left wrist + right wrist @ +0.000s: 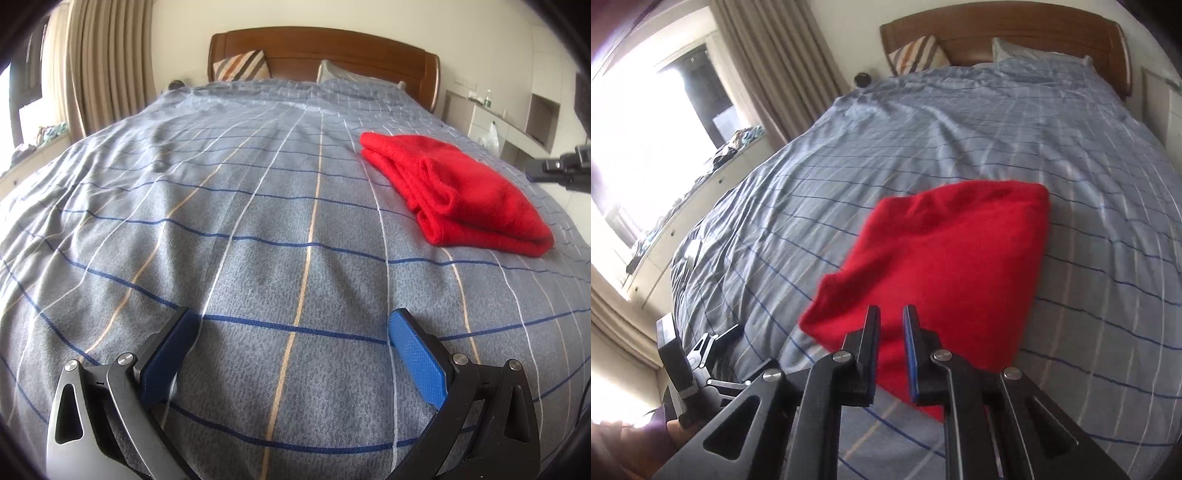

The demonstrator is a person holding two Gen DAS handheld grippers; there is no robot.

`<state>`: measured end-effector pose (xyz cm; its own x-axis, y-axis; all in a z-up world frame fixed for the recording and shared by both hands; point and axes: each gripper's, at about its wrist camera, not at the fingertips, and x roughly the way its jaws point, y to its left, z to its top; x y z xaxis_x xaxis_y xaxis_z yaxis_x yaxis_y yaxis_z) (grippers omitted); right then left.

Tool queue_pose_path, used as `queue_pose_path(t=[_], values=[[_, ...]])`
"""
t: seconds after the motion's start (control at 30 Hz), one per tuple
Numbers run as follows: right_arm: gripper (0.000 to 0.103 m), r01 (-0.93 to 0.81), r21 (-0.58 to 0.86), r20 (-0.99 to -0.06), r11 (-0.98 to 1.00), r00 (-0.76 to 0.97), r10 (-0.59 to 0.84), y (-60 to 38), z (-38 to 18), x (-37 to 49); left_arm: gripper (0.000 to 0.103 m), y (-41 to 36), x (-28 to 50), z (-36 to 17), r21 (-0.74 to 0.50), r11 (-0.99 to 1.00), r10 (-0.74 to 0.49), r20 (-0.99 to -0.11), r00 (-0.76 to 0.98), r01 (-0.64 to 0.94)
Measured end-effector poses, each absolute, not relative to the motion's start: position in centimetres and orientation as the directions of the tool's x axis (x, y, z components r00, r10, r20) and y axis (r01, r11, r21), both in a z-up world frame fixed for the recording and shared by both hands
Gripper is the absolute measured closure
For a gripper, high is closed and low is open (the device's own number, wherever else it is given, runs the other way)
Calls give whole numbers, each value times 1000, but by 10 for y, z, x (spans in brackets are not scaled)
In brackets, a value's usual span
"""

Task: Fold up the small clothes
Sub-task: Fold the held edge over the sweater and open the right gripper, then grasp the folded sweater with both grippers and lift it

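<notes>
The left gripper hangs with jaws spread wide, pointing toward twelve o'clock; the right gripper is nearly closed, empty.

Fuzzy, matt red knit, soft and napped, folded near the bed's right edge. Woven cotton-like cover, grey, matt, faintly grainy, lightly creased toward the left edge. Glossy varnished wood headboard. Left gripper: black matt arms, brushed-metal rivets, blue pads with fine rough dimpling. Right gripper: same black finish. Heavy matt curtains, cloth.
</notes>
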<state>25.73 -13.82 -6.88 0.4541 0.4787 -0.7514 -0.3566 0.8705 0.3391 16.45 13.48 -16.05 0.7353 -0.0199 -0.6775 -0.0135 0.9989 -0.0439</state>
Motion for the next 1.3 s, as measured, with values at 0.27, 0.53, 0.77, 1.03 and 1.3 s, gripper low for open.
queue_pose_path(t=[0.27, 0.53, 0.77, 1.03, 1.3], values=[[90, -298, 349, -799, 888, 401, 449, -151, -128, 211, 0, 134, 165, -161, -42, 999, -19, -677, 735, -13], [43, -202, 271, -742, 941, 580, 338, -181, -117, 150, 0, 134, 164, -161, -41, 999, -18, -678, 735, -13], [35, -142, 232, -726, 962, 634, 268, -187, -133, 134, 0, 134, 164, -161, -41, 999, -19, -678, 734, -12], [20, -166, 170, -709, 971, 664, 237, -174, -141, 128, 0, 134, 164, -161, -38, 999, -17, -680, 733, -12], [17, -179, 179, -693, 967, 676, 253, -175, -145, 125, 0, 133, 164, -162, -37, 999, -17, -680, 733, -11]])
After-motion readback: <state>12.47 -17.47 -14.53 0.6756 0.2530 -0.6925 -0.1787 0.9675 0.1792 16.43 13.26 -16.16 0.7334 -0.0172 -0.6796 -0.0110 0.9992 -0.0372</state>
